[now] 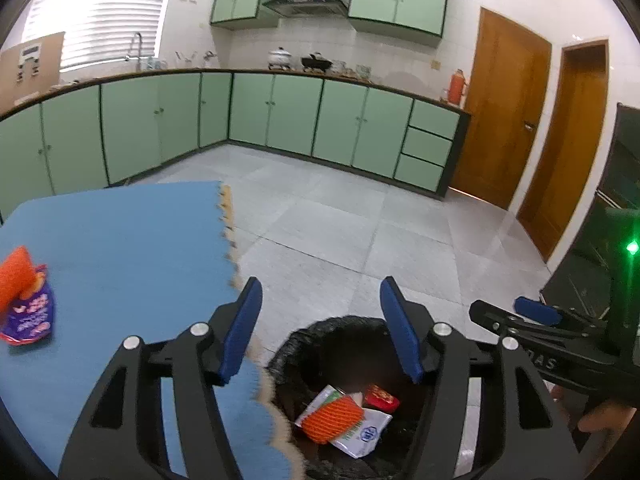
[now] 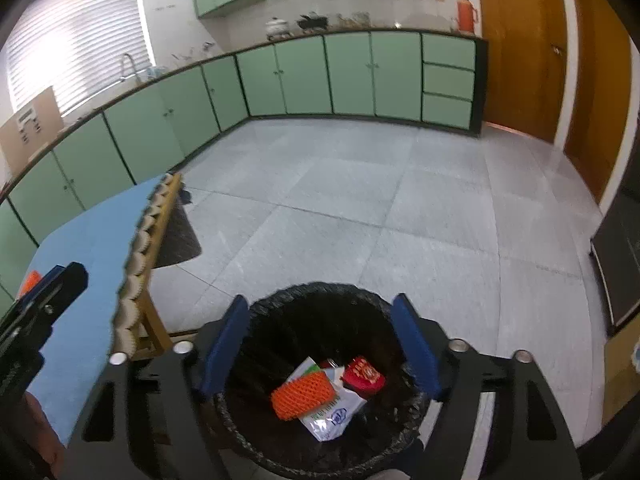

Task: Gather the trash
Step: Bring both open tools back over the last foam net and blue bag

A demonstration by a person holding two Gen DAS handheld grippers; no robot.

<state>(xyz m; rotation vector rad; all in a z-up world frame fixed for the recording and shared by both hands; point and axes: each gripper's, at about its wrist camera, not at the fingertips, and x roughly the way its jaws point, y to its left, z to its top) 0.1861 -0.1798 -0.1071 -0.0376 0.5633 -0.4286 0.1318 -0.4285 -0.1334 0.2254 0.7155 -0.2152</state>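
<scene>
Both claws wide and empty over the black-lined bin [image 2: 320, 380]: left claw [image 1: 320, 332], right claw [image 2: 320, 344]. Remaining trash, a purple snack wrapper [image 1: 30, 318] with an orange foam net [image 1: 16, 276], toward nine o'clock of the left claw, well apart, nearer that hand. On a blue foam-matted table [image 1: 132, 248]; grey tiled kitchen floor [image 2: 400, 216], green cabinets [image 1: 280, 112] beyond.

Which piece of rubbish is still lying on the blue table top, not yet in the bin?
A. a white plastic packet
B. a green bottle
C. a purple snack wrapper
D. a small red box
C: the purple snack wrapper lies on the blue table top, while the white packet and red box are down in the black-lined bin.
</scene>
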